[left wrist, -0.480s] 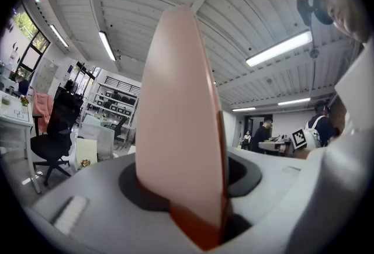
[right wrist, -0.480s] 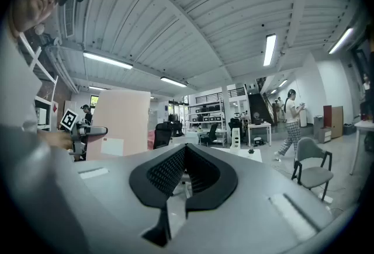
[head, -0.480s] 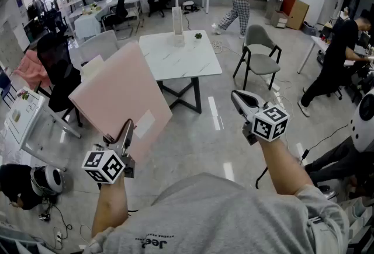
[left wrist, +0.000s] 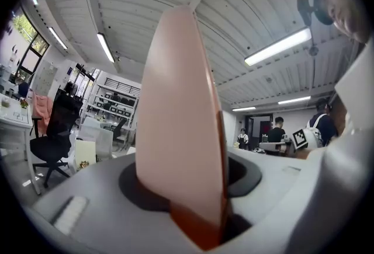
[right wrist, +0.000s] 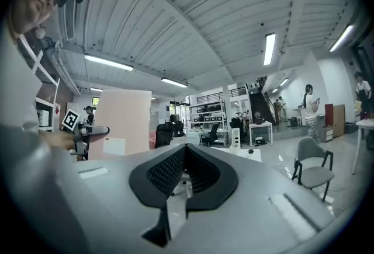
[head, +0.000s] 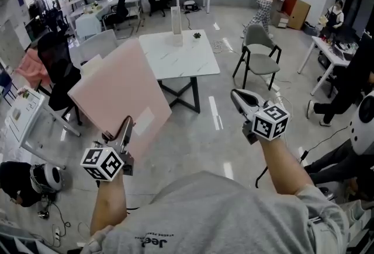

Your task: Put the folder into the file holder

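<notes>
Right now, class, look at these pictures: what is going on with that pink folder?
A person holds tongs in each hand. The left tongs grip the pink folder by its lower edge and hold it tilted in the air. The right tongs are shut and empty. The folder is not yet in the tall white holder, apparently the file holder, on the marble table ahead.

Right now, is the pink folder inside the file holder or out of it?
Out. The left gripper holds the pink folder up in the air, well away from the white table.
</notes>
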A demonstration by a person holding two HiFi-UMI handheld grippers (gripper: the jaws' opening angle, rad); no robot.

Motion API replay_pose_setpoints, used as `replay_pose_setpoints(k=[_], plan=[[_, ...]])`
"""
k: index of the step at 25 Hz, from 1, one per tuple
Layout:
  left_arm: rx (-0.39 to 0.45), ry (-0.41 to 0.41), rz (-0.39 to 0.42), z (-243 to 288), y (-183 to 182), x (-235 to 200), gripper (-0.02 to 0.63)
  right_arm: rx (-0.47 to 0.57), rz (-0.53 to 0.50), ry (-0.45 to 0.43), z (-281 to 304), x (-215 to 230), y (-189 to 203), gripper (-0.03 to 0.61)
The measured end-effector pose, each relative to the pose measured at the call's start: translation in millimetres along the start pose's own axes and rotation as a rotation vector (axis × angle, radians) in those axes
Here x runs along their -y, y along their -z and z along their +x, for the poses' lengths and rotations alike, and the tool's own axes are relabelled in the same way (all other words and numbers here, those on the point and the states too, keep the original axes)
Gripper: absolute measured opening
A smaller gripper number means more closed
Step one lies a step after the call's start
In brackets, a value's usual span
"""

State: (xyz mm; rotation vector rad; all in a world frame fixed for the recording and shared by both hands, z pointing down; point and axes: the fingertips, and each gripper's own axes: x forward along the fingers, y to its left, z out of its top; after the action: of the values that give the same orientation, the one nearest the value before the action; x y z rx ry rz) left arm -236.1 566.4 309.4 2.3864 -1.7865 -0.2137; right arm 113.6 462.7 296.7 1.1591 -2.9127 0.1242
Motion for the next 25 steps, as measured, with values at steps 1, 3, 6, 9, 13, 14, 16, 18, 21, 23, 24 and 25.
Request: replay_pose_setpoints(k=[1,3,6,9,13,14,16,18,21,23,24,25], plan=[[0.002,-0.002,-0.001,1,0,4,0.262,0.001,0.005,-0.003,-3,2,0,0.003],[0.006,-0.005,-0.003,3,1,13,0.262,0.003,0.014,-0.002,-10,8,-1,0.004],[0.009,-0.011,-0.003,8,5,29,0.261,0.002,0.02,-0.003,-21,23,0,0.004],[0.015,-0.019,-0.004,18,10,47,0.261,0.003,0.017,-0.013,-31,40,0,0.004],[0.028,-0.024,-0.008,32,17,74,0.262,0.013,0.009,-0.031,-46,61,-1,0.004],[0.031,-0.024,-0.007,36,18,80,0.261,0.017,0.008,-0.035,-49,67,-2,0.003],[0.034,-0.023,-0.008,44,19,91,0.261,0.023,0.008,-0.04,-54,78,-3,0.004],[0.031,-0.024,-0.013,49,20,100,0.261,0.026,0.015,-0.045,-58,86,-4,0.003],[0.019,-0.03,-0.015,55,19,105,0.261,0.024,0.03,-0.051,-59,93,-2,0.003],[0.016,-0.033,-0.011,61,17,104,0.261,0.024,0.037,-0.051,-56,99,-1,0.004],[0.016,-0.033,-0.01,65,16,102,0.261,0.025,0.041,-0.049,-54,102,0,0.004],[0.016,-0.033,-0.01,70,16,100,0.261,0.025,0.044,-0.047,-51,106,1,0.004]])
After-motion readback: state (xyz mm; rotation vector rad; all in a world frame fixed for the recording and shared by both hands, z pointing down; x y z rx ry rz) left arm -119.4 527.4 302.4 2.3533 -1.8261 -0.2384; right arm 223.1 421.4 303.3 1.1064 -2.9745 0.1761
